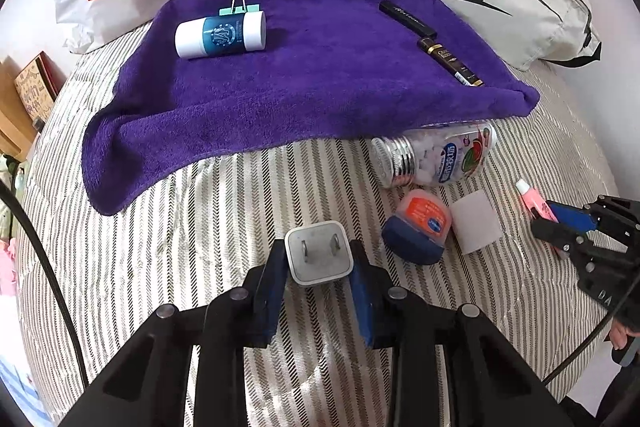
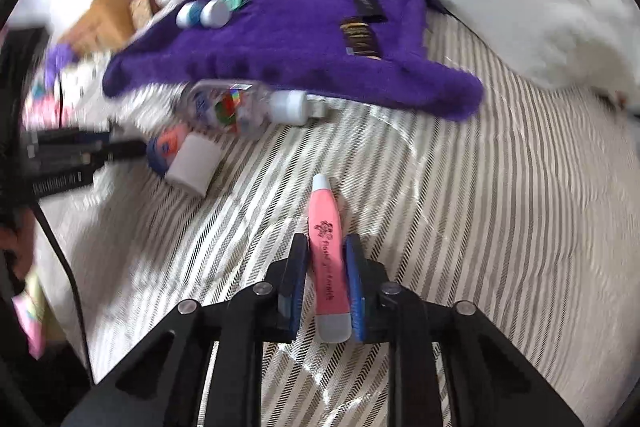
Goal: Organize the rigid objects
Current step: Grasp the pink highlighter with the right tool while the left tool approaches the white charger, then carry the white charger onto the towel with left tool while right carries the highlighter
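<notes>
Left wrist view first: the left gripper (image 1: pixel 318 263) is clamped on a white charger plug (image 1: pixel 318 255), blue pads squeezing both its sides, prongs facing up toward the camera, right over the striped bedspread (image 1: pixel 180 227). Further back there's a purple towel (image 1: pixel 300 75) with a white and teal tube (image 1: pixel 221 34) lying on it, a binder clip (image 1: pixel 239 1) touching it from behind, and two dark pens (image 1: pixel 430 41) end to end near the towel's right edge. A clear pill bottle (image 1: pixel 434 157) lies on its side, partly tucked under the towel's front edge. Just in front of that sit a small orange jar with a blue lid (image 1: pixel 416 227) and a white block (image 1: pixel 478 223), side by side. Off to the right, the right gripper (image 1: pixel 560 223) has a pink tube (image 1: pixel 534 201) between its fingers.

Right wrist view, pretty blurry at the edges: the pads are closed on that pink tube (image 2: pixel 329 259), which has a white tip and points away from the camera, low over the bedspread (image 2: pixel 480 227). The towel (image 2: pixel 300 59), bottle (image 2: pixel 240 107), jar (image 2: pixel 166 147) and block (image 2: pixel 192 163) show up behind it.
</notes>
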A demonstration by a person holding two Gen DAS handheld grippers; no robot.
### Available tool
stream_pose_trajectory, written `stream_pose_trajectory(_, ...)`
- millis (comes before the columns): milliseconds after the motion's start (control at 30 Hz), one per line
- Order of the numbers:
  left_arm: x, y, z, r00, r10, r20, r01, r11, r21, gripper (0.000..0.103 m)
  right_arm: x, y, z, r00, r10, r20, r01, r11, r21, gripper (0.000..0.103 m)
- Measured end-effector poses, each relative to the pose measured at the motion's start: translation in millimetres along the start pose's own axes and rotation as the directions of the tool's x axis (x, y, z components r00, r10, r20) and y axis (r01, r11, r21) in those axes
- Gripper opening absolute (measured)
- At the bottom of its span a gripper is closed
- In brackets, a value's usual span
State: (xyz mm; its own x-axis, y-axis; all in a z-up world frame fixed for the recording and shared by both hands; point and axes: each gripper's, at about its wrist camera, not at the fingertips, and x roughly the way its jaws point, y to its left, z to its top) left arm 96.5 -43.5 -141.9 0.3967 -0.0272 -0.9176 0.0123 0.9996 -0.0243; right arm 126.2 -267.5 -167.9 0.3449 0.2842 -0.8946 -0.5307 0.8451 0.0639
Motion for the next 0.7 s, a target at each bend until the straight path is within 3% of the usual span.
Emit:
stream_pose_trajectory(167,2,-5,0,1.0,-0.004,0.018,0.004,1.0,0.001,0.028,4,5,6,1.0,-0.015,-0.006,0.014,0.999,-0.042,0.017)
stream_pose_trajectory(367,-2,5,-7,0.999,-0.032,0.024,0.032,0.999,-0.008,0.028,-2,-7,-2,1.0,0.002,-0.023,-0.002,1.0,0.004,0.017)
stream_pose_trajectory(533,-1,4,-7,0.999,-0.026,0.043,0.026,1.0,-0.002,0.028,-1,4,-3,0.998,-0.065,-0.017,0.064,0.998,-0.022,0.017)
stream_pose_trajectory(700,-5,13,-8,0.997,-0.071,0.038,0.072,0.997,-0.016,0.028,-4,-5,-4,0.999,-0.028,-0.023,0.028,0.999,0.018,0.017)
